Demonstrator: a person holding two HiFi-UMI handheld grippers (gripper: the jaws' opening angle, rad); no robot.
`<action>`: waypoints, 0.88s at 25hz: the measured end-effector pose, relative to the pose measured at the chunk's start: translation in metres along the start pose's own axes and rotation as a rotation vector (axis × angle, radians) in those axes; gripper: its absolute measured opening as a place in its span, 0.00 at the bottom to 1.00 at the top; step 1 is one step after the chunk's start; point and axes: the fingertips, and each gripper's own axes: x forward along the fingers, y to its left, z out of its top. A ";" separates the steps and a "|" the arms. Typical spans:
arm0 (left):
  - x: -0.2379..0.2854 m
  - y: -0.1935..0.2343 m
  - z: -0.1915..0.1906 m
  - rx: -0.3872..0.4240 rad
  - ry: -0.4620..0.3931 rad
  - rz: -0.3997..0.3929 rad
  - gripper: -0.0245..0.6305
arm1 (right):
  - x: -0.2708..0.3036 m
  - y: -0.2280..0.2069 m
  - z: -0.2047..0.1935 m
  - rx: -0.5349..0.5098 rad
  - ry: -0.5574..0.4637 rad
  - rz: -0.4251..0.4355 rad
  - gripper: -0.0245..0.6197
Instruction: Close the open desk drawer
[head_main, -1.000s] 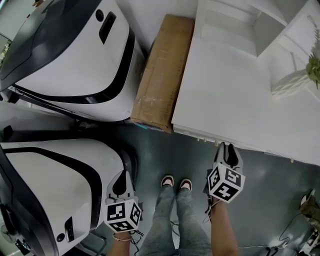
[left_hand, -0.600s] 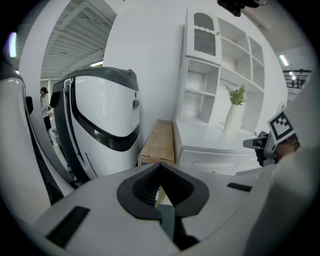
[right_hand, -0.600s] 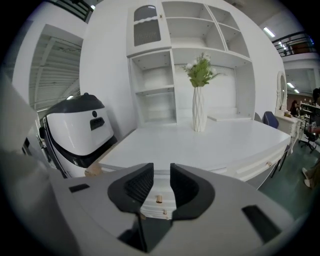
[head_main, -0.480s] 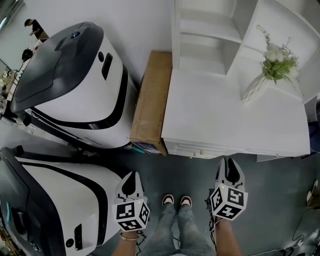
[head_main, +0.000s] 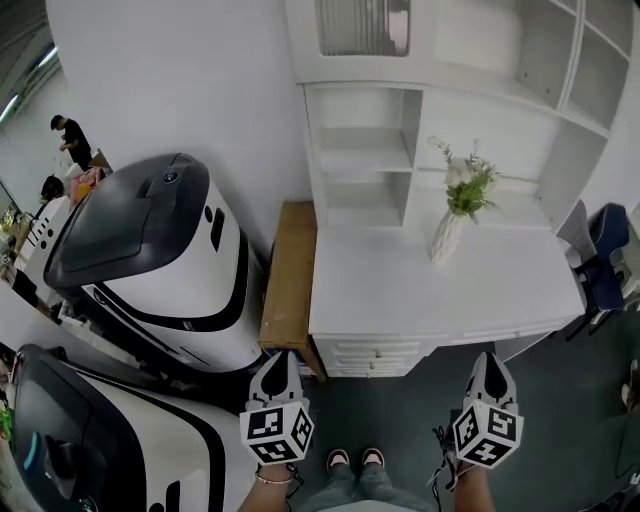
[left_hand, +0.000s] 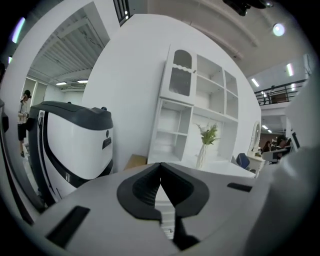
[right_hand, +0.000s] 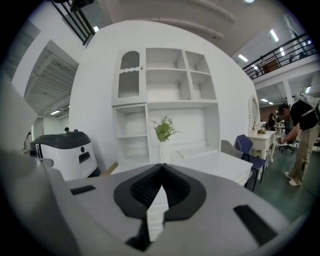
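**A:** At the front edge of the table (head_main: 420, 290), about six o'clock of its white top in the head view, is the drawer stack (head_main: 368, 355). It shows plain white fronts, one above another, each stepping out a little. No front juts far, and I cannot tell from here which one is the open drawer.

**B:** And the grippers?

**A:** Both are clear of it. The left gripper (head_main: 281, 357) is near the stack, at about nine o'clock from it. The right gripper (head_main: 492, 358) is well apart, at about three o'clock. The left fingers are pressed together with nothing between them. The right fingers have just been closing and now meet tip to tip, also empty.

**B:** So how should the push go?

**A:** I'd judge this is the approach, with contact not yet made. Closed fingers suit a push. Set the tips on the middle of the open front and drive straight in toward twelve o'clock. An off-centre push could skew the drawer on its runners. Ease off near the end, so the vase (head_main: 445, 238) on the table isn't jolted. The left gripper looks the handier one.

**B:** Anything crowding the stack?

**A:** A brown carton (head_main: 288, 275) lies along the table's nine o'clock side. Beyond it stand white machines (head_main: 160, 260), and a shelf unit (head_main: 365, 150) rises at twelve o'clock.
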 end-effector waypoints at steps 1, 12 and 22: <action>-0.001 -0.005 0.007 0.002 -0.013 -0.014 0.06 | -0.008 -0.010 0.004 0.006 -0.013 -0.018 0.05; 0.002 -0.037 0.034 0.018 -0.067 -0.100 0.07 | -0.053 -0.075 -0.013 0.053 -0.021 -0.162 0.05; -0.007 -0.051 0.031 0.029 -0.062 -0.115 0.07 | -0.056 -0.065 -0.007 -0.017 0.001 -0.118 0.05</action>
